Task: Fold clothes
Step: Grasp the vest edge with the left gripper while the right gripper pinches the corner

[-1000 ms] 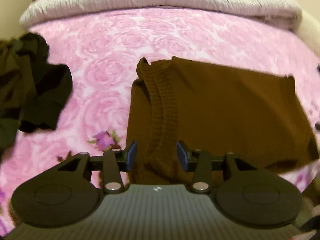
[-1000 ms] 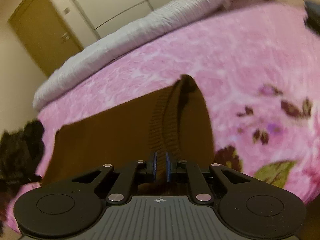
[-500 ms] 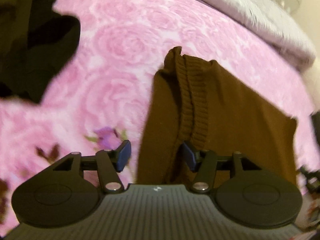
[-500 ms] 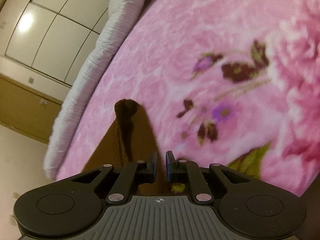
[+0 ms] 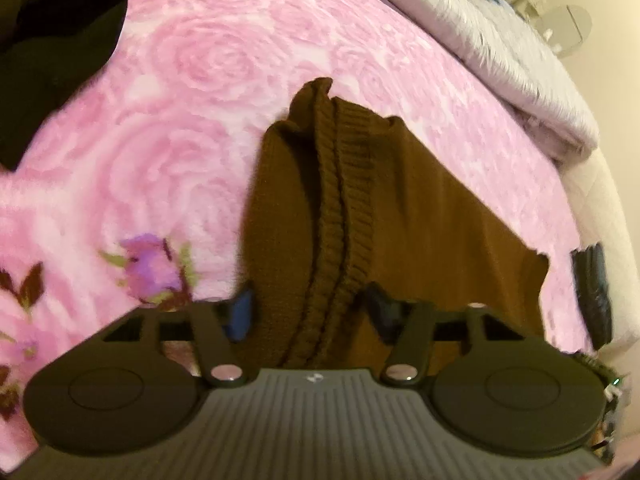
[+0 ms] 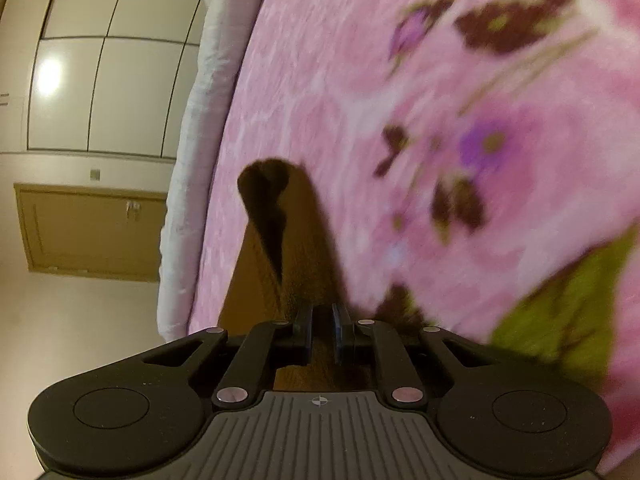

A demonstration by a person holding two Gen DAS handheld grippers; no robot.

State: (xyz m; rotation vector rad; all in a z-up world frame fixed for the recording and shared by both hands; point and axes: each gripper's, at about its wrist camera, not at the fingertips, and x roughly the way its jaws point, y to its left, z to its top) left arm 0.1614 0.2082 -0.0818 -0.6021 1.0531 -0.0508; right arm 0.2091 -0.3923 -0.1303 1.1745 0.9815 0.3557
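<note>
While the brown knit sweater [image 5: 420, 208] lies folded on the bed's pink floral blanket [image 5: 208, 60], the left tool [image 5: 310, 310] straddles its ribbed hem, jaws closing with the fabric between them (the pads not clearly pressing yet). The right tool [image 6: 321, 334] is nearly shut, pinching a brown fold. A dark garment [image 5: 52, 40] sits well apart.

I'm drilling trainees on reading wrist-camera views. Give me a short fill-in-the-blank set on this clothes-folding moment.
1. The brown sweater lies on a blanket whose main colour is ____.
2. The right gripper is shut on the ____.
3. Between the closing pads of the left gripper runs the sweater's ____ knit band.
4. The dark garment lies at the left view's upper ____.

Missing words: pink; sweater; ribbed; left
</note>
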